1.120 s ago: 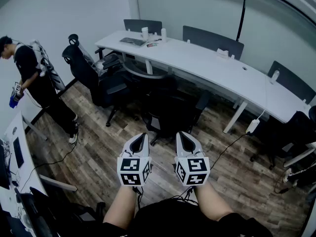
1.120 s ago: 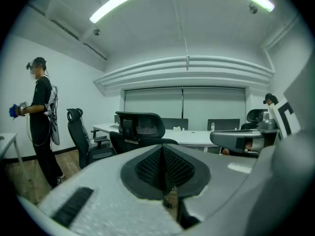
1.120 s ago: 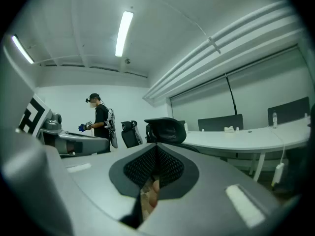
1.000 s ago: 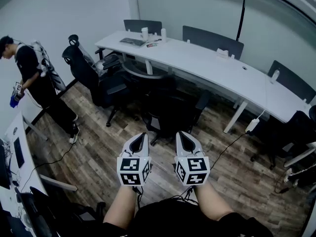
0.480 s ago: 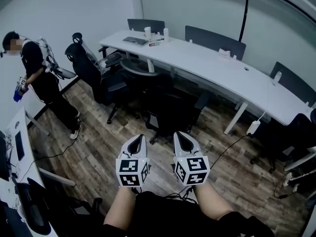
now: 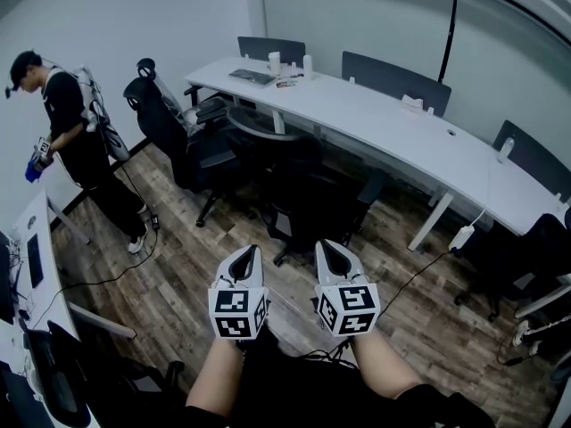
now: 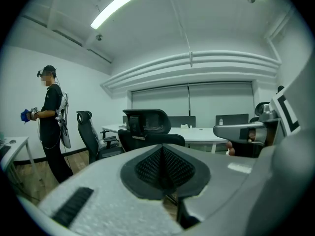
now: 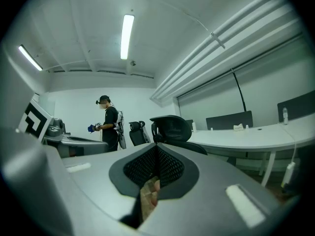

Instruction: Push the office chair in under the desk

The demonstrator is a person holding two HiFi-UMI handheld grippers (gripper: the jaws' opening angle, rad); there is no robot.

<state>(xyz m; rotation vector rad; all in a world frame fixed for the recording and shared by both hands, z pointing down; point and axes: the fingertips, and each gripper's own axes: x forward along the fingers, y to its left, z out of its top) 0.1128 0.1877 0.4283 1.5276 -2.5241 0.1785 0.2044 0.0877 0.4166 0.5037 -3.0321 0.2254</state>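
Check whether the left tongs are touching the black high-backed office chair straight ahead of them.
Apart. The head view shows wooden floor between the shut left tongs and the black high-backed office chair.

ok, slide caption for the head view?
Left gripper and right gripper, both shut, face the black office chair standing out from the white desk.

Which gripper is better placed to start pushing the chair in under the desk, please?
Right, slightly. In the head view the right gripper points straight at the chair; the left gripper sits toward its left edge. Both are shut and apart from it.
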